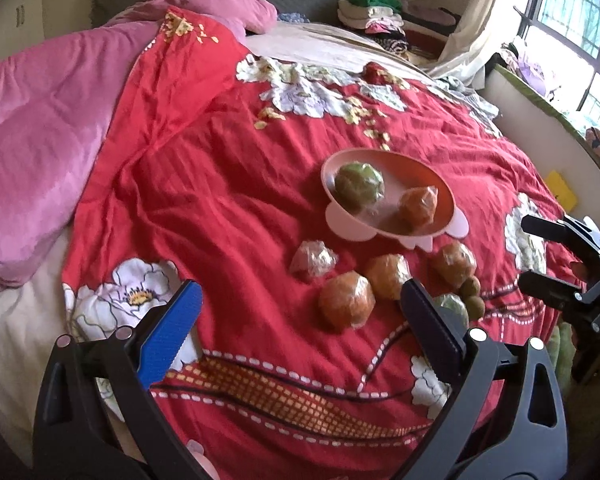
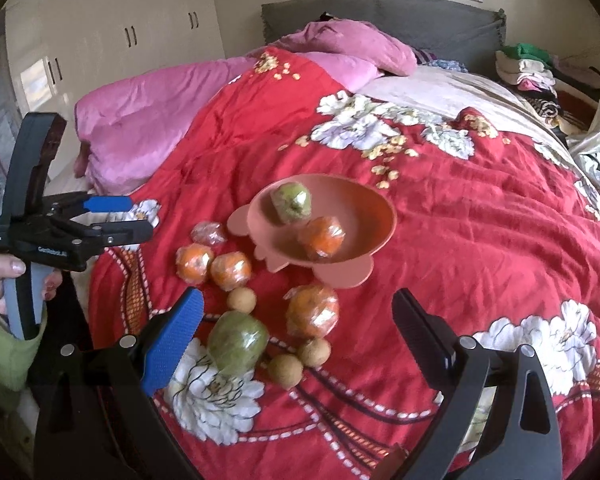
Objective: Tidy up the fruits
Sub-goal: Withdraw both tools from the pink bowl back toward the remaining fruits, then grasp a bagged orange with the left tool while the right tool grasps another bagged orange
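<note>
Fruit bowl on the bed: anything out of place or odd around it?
Nothing is spilled or damaged. The pink bowl sits upright on the red quilt, holding one wrapped green fruit and one wrapped orange. The other fruits lie loose on the quilt beside it, still unsorted.
</note>
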